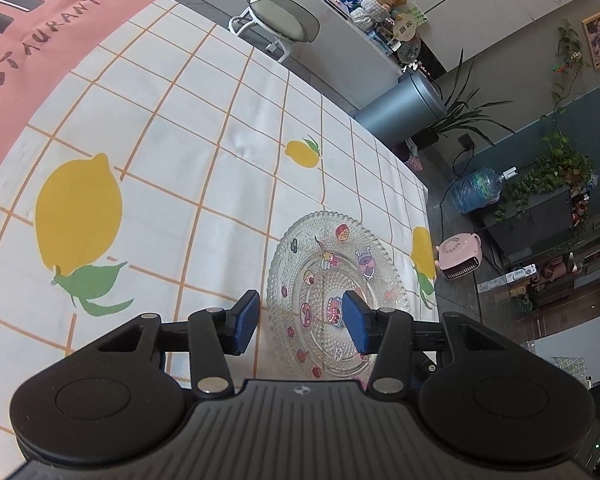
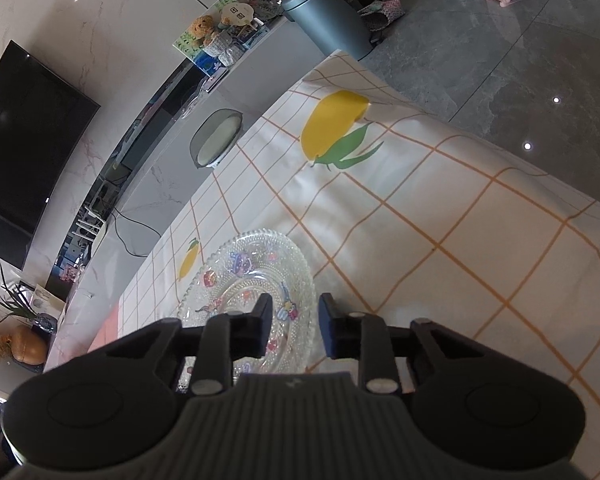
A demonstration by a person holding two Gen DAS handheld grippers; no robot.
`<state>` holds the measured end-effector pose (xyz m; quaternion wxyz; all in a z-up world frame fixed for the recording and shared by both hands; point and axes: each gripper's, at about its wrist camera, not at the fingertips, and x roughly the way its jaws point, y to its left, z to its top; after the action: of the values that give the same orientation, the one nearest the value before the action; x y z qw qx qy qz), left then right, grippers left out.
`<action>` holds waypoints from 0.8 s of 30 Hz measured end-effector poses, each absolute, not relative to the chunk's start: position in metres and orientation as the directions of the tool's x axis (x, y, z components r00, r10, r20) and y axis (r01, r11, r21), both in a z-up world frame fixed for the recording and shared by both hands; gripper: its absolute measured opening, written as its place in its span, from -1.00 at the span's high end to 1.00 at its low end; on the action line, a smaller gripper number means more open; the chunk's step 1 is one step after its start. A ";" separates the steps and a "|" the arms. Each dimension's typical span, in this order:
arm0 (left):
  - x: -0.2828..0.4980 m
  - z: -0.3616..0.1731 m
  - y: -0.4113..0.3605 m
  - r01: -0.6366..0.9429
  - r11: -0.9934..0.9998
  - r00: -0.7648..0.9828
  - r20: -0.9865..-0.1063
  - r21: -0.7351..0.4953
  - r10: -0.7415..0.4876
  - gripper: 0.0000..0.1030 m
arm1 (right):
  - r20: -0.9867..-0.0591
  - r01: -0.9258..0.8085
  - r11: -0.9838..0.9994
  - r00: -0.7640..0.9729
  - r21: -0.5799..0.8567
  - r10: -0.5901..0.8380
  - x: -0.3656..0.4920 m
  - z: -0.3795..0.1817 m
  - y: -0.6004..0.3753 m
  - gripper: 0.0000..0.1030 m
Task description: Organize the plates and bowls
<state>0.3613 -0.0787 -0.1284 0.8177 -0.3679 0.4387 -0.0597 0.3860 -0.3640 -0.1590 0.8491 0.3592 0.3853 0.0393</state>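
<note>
A clear glass plate [image 1: 336,280] with a beaded rim and cartoon stickers lies flat on the lemon-print tablecloth. It also shows in the right wrist view [image 2: 244,280]. My left gripper [image 1: 300,322] is open, its jaws straddling the plate's near left rim, one blue pad outside the rim and one over the plate. My right gripper [image 2: 294,330] is open, its jaws straddling the plate's right rim, one pad over the plate and one over the cloth. Neither gripper holds anything. No bowl is in view.
The table [image 1: 204,128] has a white checked cloth with a pink runner [image 1: 32,36] at the far left. Its edge [image 1: 424,200] runs just beyond the plate. A stool [image 1: 280,20], a grey bin [image 1: 404,108] and a pink heater [image 1: 460,256] stand on the floor.
</note>
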 end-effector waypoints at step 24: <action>0.291 -0.102 -0.063 -0.224 0.768 0.607 -0.702 -0.600 -0.371 0.71 | -0.629 0.248 0.672 0.662 0.698 0.409 0.312 -0.147 -0.365 0.91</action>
<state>0.2909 -0.0630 -0.1019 0.8304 -0.3376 0.4410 -0.0444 0.3116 -0.3648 -0.1467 0.8179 0.4022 0.4084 0.0492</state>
